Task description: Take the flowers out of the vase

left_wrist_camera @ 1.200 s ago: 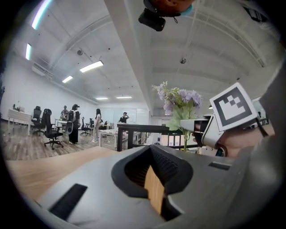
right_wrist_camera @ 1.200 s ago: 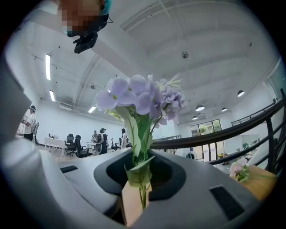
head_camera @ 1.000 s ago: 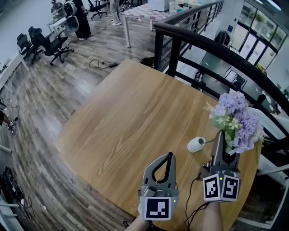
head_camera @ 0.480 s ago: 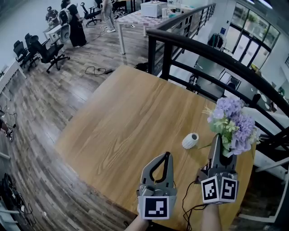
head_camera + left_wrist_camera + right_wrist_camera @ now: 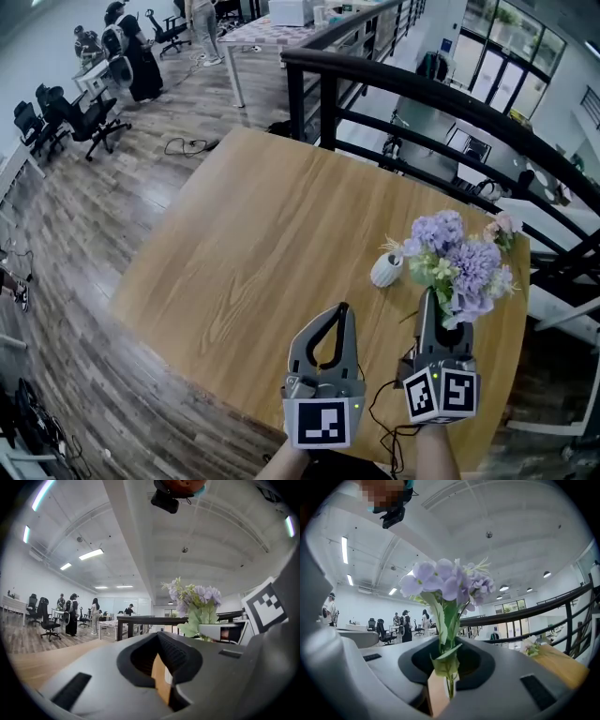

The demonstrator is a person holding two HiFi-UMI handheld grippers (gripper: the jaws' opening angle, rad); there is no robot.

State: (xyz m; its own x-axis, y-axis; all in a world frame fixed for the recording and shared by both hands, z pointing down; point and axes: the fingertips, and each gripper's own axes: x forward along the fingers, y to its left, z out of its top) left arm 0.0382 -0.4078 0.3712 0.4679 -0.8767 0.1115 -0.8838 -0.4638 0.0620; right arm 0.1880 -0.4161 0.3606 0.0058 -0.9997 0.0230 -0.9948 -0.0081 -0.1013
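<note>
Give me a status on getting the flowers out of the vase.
Done: the purple flowers are clear of the white vase, which sits on the table with no stems showing in it; a pink sprig lies at the table's far edge. In hand: the right gripper is shut on the flowers' stems; the left gripper is shut and empty. Left: probably just setting them down.

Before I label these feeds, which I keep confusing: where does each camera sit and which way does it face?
Head view: on the person's head, facing steeply down at the table; left gripper and right gripper show.
Left gripper view: rides that gripper, facing level across the office; its shut jaws show.
Right gripper view: rides that gripper, facing along jaws shut on the flowers.
Shared: all three show the flowers.
</note>
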